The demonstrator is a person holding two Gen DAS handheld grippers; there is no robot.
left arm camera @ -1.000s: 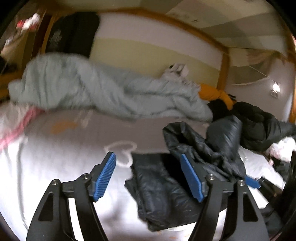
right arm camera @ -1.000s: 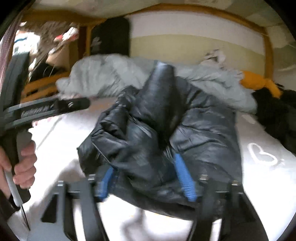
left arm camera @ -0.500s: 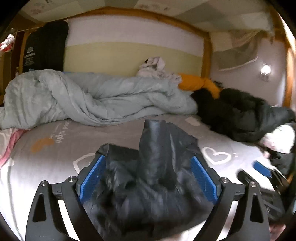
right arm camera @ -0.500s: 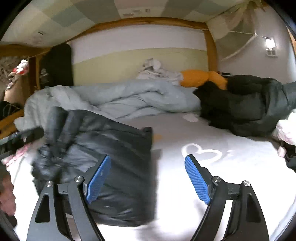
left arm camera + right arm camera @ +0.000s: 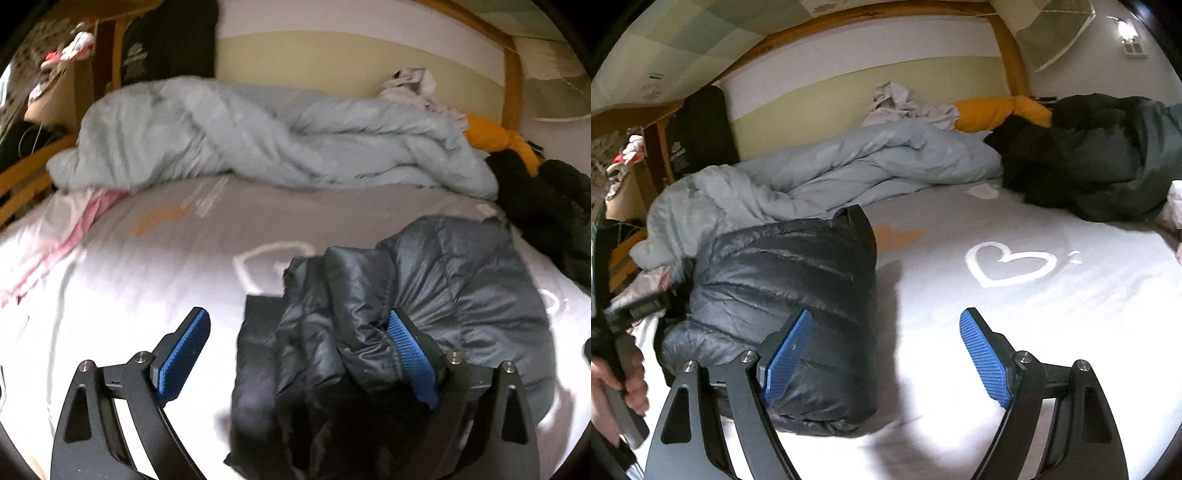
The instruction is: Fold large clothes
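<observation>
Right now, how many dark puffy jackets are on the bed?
2: one jacket folded in front, left of the heart print; a second heaped at the back right beside the duvet. More may be hidden in that heap.

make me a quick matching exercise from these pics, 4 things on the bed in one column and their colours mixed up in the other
Things:
1. puffer jacket
2. duvet
3. pillow
4. heart outline

Colours:
a. white
b. orange
c. black
d. pale blue-grey

Pairs: 1-c, 2-d, 3-b, 4-a
</observation>
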